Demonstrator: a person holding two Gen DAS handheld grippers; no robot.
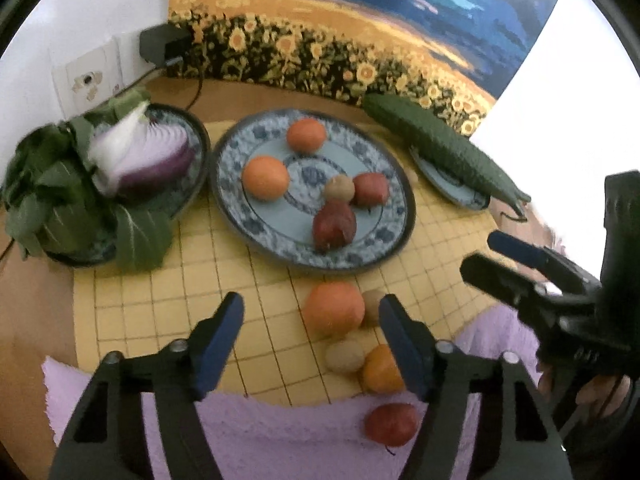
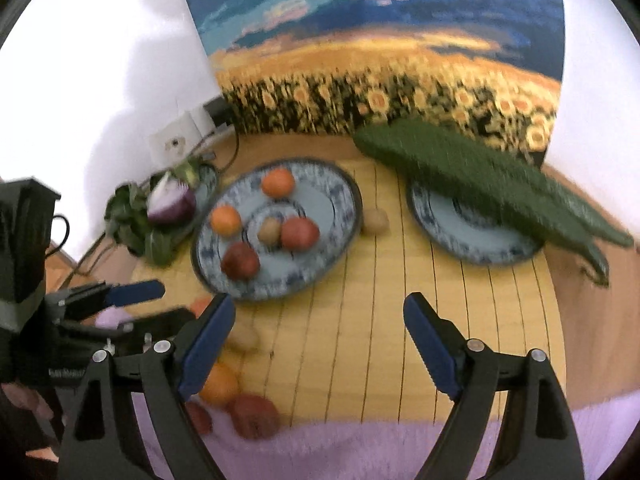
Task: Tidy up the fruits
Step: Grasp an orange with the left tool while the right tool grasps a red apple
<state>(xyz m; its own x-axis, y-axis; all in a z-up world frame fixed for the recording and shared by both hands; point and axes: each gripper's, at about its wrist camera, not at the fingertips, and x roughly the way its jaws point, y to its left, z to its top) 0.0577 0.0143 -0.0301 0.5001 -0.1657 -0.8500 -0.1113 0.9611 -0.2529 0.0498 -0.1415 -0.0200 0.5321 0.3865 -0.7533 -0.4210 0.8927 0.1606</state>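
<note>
A large blue-patterned plate (image 1: 256, 236) (image 2: 340, 208) holds two oranges, two red fruits and a small brown one. In front of it on the yellow mat lie loose fruits: a big orange (image 1: 334, 308), a tan fruit (image 1: 344, 356), a smaller orange (image 1: 382, 368) and a red fruit (image 1: 392, 424) on the purple cloth. My left gripper (image 1: 312, 304) (image 2: 172, 302) is open, with the big orange between its fingertips and clear of both pads. My right gripper (image 2: 318, 300) (image 1: 480, 253) is open over bare mat, with nothing between its fingers. Another brown fruit (image 2: 375, 221) sits between the plates.
A plate at the left carries leafy greens and a halved purple onion (image 1: 140, 156). A small plate at the right bears long green cucumbers (image 1: 440, 148) (image 2: 480, 184). A sunflower painting (image 1: 320, 52) stands at the back. A purple cloth (image 1: 280, 432) covers the front edge.
</note>
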